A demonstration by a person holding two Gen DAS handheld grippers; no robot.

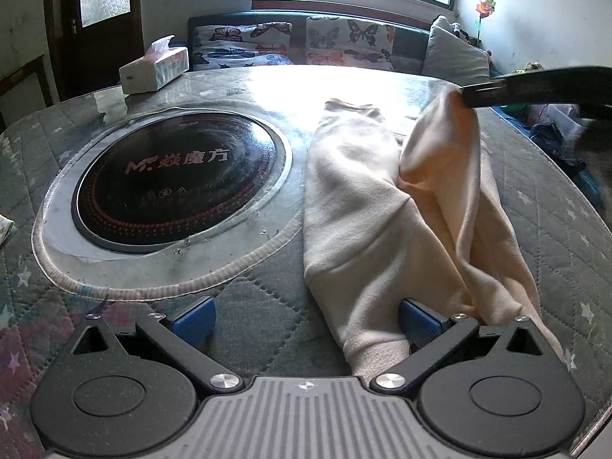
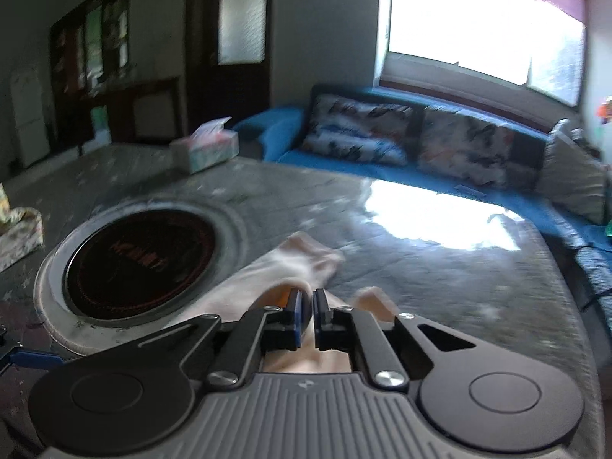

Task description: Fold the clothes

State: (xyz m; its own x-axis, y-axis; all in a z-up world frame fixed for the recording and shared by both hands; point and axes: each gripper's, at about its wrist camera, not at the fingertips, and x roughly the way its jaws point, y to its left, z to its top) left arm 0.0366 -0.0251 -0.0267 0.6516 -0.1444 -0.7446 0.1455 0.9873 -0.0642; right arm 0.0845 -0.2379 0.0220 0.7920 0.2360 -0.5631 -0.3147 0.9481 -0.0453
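Right claw [image 2: 310, 315] pinches a corner of the cream garment [image 1: 367, 206] lying on the counter [image 1: 244, 306]; left claw [image 1: 306, 321] is spread, idle. Thin grip, so the cloth may slip mid-fold.

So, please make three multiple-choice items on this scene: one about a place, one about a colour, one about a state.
1. Where is the tissue box? A far left table corner; B on the sofa; C on the cooktop.
2. Garment colour? A blue; B cream; C black.
3. Right hand-held gripper? A wide open; B out of view; C shut on the garment.

A: it stands on the table beyond the cooktop.
B: pale cream fabric.
C: the pads pinch a lifted fold.
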